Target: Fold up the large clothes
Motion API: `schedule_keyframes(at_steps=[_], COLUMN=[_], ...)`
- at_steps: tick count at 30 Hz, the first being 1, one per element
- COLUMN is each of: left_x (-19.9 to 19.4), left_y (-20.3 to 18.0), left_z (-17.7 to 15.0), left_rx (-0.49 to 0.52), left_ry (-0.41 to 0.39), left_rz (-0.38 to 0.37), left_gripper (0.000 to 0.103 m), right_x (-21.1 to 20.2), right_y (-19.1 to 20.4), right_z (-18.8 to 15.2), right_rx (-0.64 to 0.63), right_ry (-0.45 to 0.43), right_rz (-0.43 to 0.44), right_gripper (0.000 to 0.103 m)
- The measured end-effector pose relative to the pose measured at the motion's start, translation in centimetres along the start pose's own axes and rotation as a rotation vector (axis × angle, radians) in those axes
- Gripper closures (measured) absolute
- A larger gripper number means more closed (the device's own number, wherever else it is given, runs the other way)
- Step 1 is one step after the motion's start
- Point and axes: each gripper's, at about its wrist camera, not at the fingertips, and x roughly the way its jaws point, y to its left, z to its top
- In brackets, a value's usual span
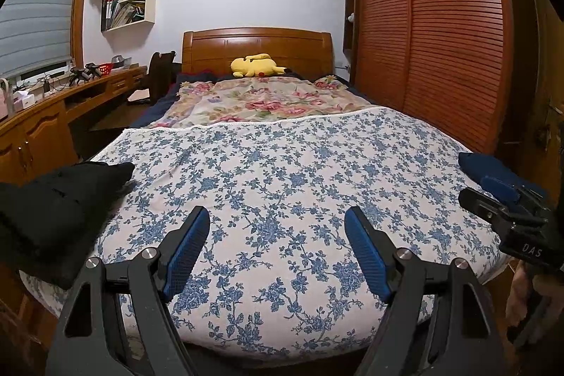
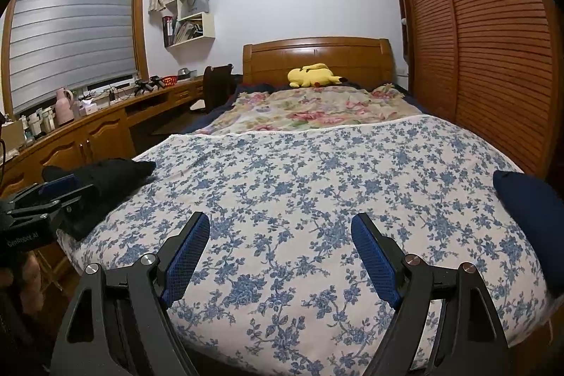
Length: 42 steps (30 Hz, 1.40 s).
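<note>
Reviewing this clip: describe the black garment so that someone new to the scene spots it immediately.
Start at the bed, whose near half is covered by a blue-and-white floral sheet. Go to the sheet's left edge, on the side of the wooden desk: the black garment lies bunched there. The only other clothing, a navy blue garment, sits on the opposite edge by the wardrobe.

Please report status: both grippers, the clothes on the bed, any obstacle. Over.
Left gripper open, empty. Right gripper open, empty. Black garment left, navy garment right, untouched. Nothing between.

Lettering on the grippers

The right gripper (image 1: 507, 196) body reads "DAS"; the left gripper (image 2: 60, 187) body bears a blurred mark like "GenRobot.AI".
</note>
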Motion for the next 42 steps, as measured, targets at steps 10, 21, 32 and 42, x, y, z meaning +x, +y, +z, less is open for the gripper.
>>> schedule_keyframes(at_steps=[10,21,32,42], left_x=[0.00,-0.04,0.00,-0.01], left_y=[0.03,0.02,-0.09,-0.07], left_z=[-0.02,-0.06,-0.16,-0.16], left_rx=[-0.002,-0.004,-0.006,-0.006], left_ry=[0.000,0.000,-0.002,-0.002], left_rz=[-0.001,-0.004,-0.006,-0.004], left_gripper=[0.024,0.024,0.024,0.024], right_x=[0.10,0.19,0.12,0.13], right_y=[-0.26,-0.20,-0.13,-0.09], right_z=[-0.12,-0.10,-0.07,-0.04], right_rx=[0.005,0.010,0.011,0.012], right_ry=[-0.002,0.000,-0.003,-0.003], right_rz=[0.001,-0.004,-0.006,-0.006], right_gripper=[0.019,0.019,0.019,0.019])
